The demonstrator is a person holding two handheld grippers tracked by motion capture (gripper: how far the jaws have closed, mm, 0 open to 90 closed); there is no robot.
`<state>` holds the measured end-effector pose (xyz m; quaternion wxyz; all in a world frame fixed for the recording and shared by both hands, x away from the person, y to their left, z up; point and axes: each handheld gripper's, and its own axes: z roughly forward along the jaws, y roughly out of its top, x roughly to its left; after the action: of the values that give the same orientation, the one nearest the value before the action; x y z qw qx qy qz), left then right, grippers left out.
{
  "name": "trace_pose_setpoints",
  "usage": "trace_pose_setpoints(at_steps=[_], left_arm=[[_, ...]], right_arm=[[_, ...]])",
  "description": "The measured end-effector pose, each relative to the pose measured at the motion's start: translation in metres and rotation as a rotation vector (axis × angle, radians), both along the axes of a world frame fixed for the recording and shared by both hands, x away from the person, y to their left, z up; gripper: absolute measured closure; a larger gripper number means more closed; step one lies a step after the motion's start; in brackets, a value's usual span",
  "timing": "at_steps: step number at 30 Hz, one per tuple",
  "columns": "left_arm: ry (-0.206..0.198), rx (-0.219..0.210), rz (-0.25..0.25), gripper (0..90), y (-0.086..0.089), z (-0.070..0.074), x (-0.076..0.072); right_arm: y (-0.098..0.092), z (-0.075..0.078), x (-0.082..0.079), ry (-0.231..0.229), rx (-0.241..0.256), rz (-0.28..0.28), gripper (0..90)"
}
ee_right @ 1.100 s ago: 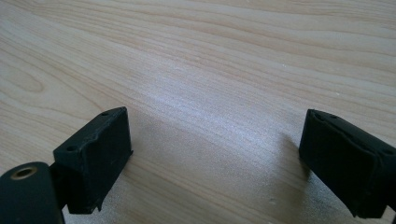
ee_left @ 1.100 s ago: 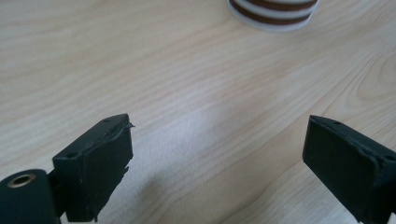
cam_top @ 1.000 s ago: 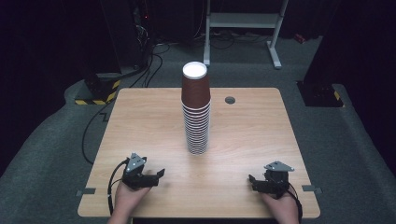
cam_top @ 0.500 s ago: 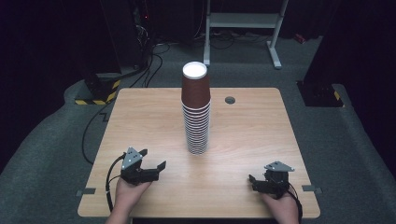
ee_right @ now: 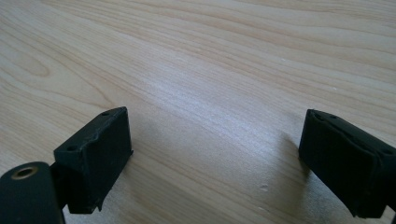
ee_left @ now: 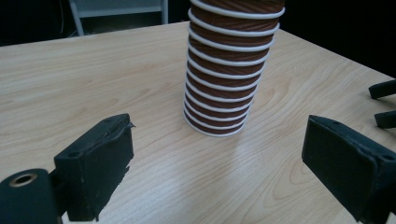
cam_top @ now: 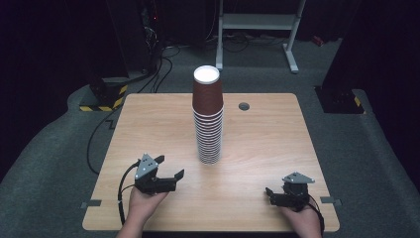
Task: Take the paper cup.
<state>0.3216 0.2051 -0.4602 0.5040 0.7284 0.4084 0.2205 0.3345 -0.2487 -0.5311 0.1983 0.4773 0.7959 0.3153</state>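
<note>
A tall stack of upside-down brown paper cups (cam_top: 208,119) with white rims stands upright at the middle of the wooden table (cam_top: 148,124). My left gripper (cam_top: 170,166) is held near the front left, open and empty, pointing at the stack. In the left gripper view the stack's lower part (ee_left: 228,74) rises between and beyond the wide-apart jaws of the left gripper (ee_left: 219,158). My right gripper (cam_top: 270,196) rests at the front right, open, well apart from the cups. In the right gripper view the right gripper (ee_right: 215,154) has bare wood between its jaws.
A small round cable hole (cam_top: 243,106) lies in the table behind and to the right of the stack. The right gripper's jaw tips (ee_left: 383,102) show at the left gripper view's right edge. A metal stand (cam_top: 257,22) and cables are on the floor beyond.
My left gripper has lifted a little and moved right and forward, towards the cup stack. The right gripper and the stack have stayed still.
</note>
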Motion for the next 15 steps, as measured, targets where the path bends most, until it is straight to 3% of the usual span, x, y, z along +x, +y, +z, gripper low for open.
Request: trace_pose_setpoints(at_steps=[5, 15], left_arm=[[-0.036, 0.000, -0.009, 9.2, -0.006, 0.013, -0.002], [-0.067, -0.018, -0.035, 9.2, -0.017, 0.029, -0.001]], right_arm=[[-0.001, 0.000, 0.000, -0.003, 0.003, -0.005, 8.7], [-0.001, 0.000, -0.001, -0.003, 0.004, -0.010, 8.7]])
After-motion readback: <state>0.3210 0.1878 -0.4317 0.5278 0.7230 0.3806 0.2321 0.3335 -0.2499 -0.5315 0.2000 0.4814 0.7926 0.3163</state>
